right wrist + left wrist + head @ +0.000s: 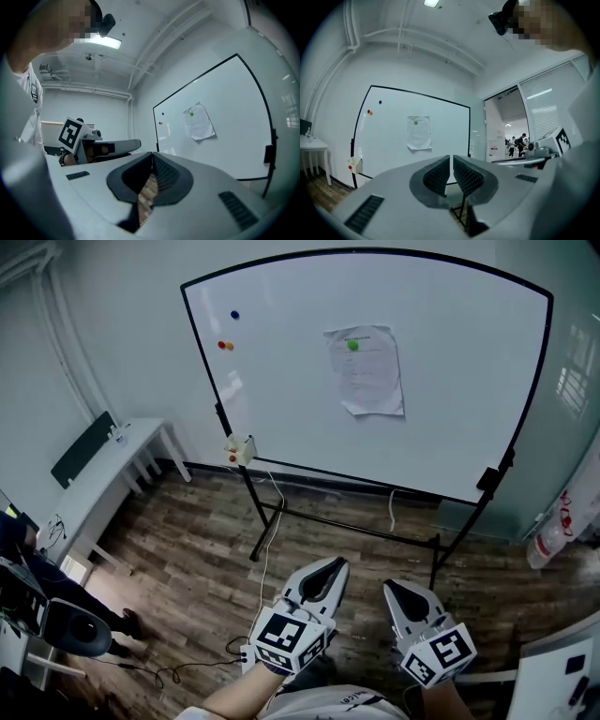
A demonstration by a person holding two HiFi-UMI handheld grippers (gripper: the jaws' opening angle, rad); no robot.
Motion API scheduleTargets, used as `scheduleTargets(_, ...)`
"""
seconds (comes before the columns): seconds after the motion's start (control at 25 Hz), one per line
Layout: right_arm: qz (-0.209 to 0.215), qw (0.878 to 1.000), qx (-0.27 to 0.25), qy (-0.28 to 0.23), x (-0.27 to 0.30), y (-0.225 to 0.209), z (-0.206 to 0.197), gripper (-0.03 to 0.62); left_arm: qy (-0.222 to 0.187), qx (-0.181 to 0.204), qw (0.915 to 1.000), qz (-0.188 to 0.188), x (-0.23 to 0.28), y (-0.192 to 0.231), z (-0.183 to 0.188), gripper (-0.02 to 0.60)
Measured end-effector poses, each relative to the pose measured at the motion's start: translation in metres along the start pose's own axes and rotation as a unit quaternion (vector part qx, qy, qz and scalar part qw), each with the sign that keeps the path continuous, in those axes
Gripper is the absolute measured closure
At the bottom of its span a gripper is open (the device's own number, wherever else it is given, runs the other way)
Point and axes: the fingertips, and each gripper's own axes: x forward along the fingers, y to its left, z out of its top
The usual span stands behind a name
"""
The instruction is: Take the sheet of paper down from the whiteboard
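A white sheet of paper (366,369) hangs on the whiteboard (450,409), pinned near its top by a green magnet (352,345). Its lower edge curls away from the board. My left gripper (335,564) and right gripper (388,587) are low in the head view, side by side, well short of the board, both shut and empty. In the left gripper view the paper (418,132) lies beyond and left of the left gripper (451,157). In the right gripper view the paper (199,123) shows up and right of the right gripper (153,153).
The whiteboard stands on a black wheeled frame (347,531) over a wood floor. A blue magnet (234,314) and red and orange magnets (225,345) sit at its upper left, a small box (241,450) on its left edge. A white table (112,474) stands left, a chair (75,624) lower left.
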Motion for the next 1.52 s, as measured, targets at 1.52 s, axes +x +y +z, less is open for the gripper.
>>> scheduleTargets(1.52, -0.104, 0.966, -0.219, -0.087, 0.424, -0.273, 0.178, 0.576, -0.059, 0.066, 0.9961, 0.004, 0.382, 0.330, 0.125, 0.548)
